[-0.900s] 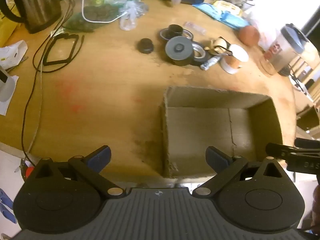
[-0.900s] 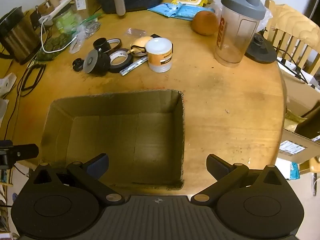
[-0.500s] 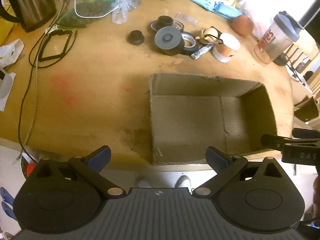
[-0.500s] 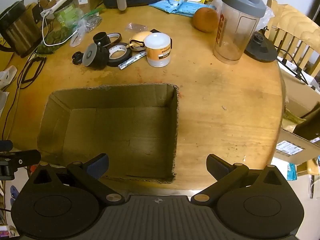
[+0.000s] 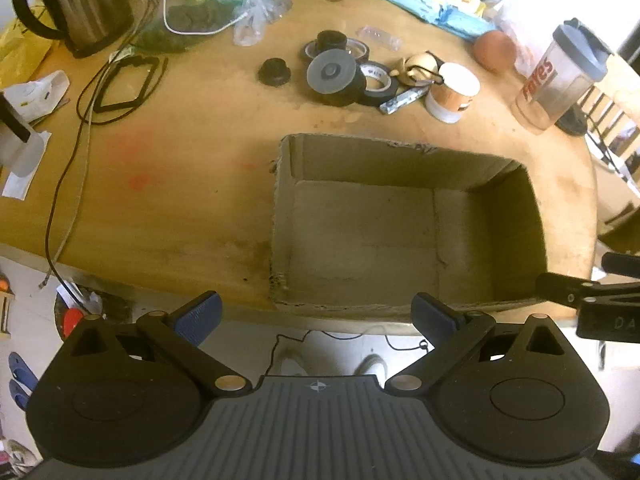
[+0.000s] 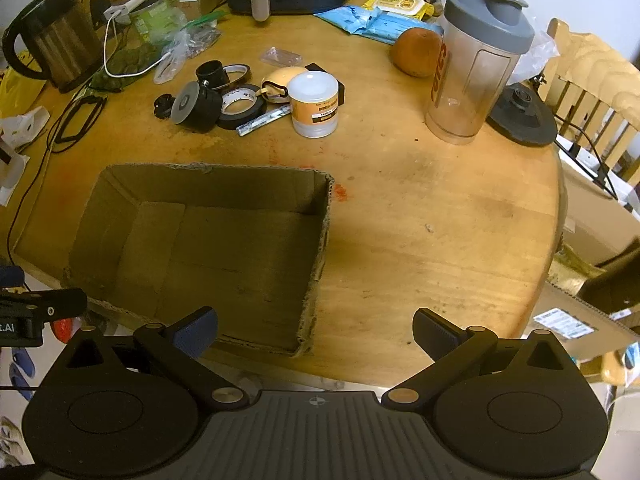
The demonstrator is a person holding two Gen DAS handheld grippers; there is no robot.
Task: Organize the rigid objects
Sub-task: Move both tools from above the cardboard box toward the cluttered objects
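An open, empty cardboard box [image 5: 286, 216] [image 6: 326, 216] lies on the round wooden table. Beyond it sits a cluster of rigid items: a black cylinder with a grey lid [image 5: 332, 76] [image 6: 196, 106], black tape rolls [image 5: 378, 82] [image 6: 240, 106], a small black knob [image 5: 274, 72], a white and orange jar [image 5: 452, 92] [image 6: 314, 104], a cream case [image 6: 276, 80] and a silver stick [image 6: 264, 120]. My left gripper [image 5: 316, 314] is open and empty, over the table's near edge in front of the box. My right gripper [image 6: 316, 328] is open and empty, over the box's near right corner.
A steel kettle [image 5: 80, 4] [image 6: 56, 52] and black cables [image 5: 120, 88] lie at the left. A shaker bottle [image 6: 476, 68] [image 5: 560, 80], an orange [image 6: 416, 50], a black disc [image 6: 520, 114] and blue packets [image 6: 368, 20] stand at the back right. A wooden chair [image 6: 592, 80] is beside the table.
Both grippers have pulled back toward the table's near edge and risen; the box and items look farther away. Both stay open and empty.
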